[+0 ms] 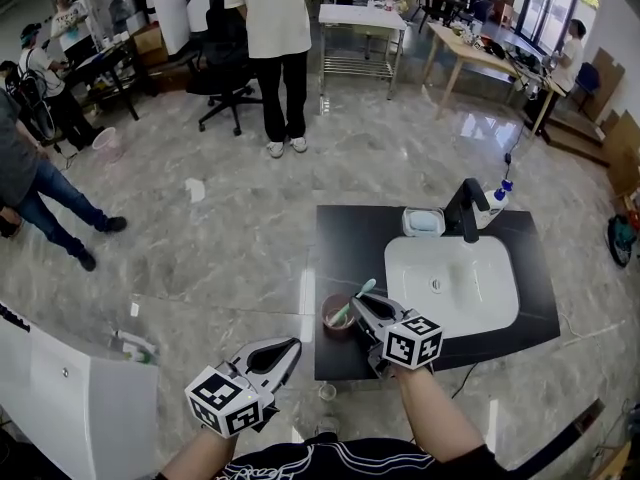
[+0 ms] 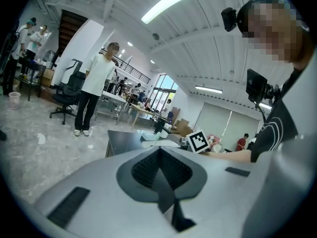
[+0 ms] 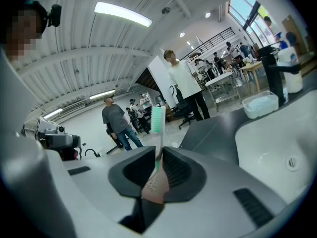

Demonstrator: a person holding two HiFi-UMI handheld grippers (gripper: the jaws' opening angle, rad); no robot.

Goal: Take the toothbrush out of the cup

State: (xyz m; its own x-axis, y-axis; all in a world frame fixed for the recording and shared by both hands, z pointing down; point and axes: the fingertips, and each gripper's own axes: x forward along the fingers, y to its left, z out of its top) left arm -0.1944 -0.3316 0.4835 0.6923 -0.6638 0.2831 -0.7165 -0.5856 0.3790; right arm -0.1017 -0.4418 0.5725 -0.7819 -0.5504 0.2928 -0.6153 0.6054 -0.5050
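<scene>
A brown cup (image 1: 335, 321) stands near the front left corner of the black counter (image 1: 345, 238). A toothbrush (image 1: 362, 290) with a mint-green head leans out of the cup toward the right. My right gripper (image 1: 357, 304) reaches over the cup's rim and is shut on the toothbrush. In the right gripper view the brush (image 3: 158, 123) rises upright between the jaws of the right gripper (image 3: 157, 168), its pinkish handle pinched low between them. My left gripper (image 1: 290, 347) hangs left of the counter over the floor, shut with nothing in it, as the left gripper (image 2: 159, 157) also shows in its own view.
A white sink basin (image 1: 455, 286) fills the counter's right half, with a black faucet (image 1: 466, 208), a soap dish (image 1: 423, 222) and a pump bottle (image 1: 497, 201) behind it. A white cabinet (image 1: 60, 398) stands at the lower left. A person (image 1: 272, 48) stands beyond on the marble floor.
</scene>
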